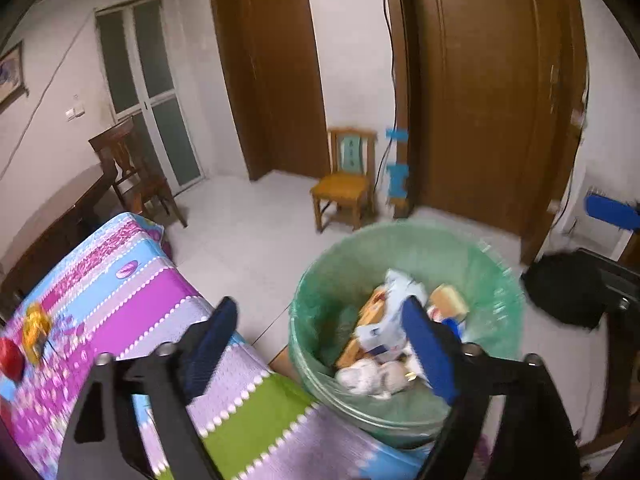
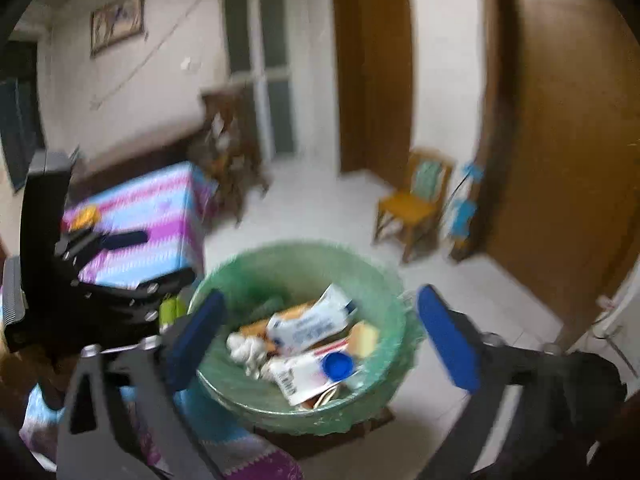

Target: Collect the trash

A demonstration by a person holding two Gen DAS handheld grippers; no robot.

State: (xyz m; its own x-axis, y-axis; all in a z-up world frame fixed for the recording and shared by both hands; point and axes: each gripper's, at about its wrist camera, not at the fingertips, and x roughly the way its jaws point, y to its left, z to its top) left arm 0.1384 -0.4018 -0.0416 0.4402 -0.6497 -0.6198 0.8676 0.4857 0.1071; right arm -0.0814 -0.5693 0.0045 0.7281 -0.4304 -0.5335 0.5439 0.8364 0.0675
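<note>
Below both spread tools (image 1: 320,344) (image 2: 320,332), trash (image 2: 304,336) fills the bin (image 2: 248,276).

Your left tongs (image 1: 320,344) fill the lower part of their frame, blue fingers spread wide with nothing between them. Your right tongs (image 2: 324,340) gape equally wide, lower centre.

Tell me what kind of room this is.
Likely a home dining or living room: a table with a striped cloth, wooden chairs, brown wooden doors, and a green-lined trash bin on the tiled floor.
</note>
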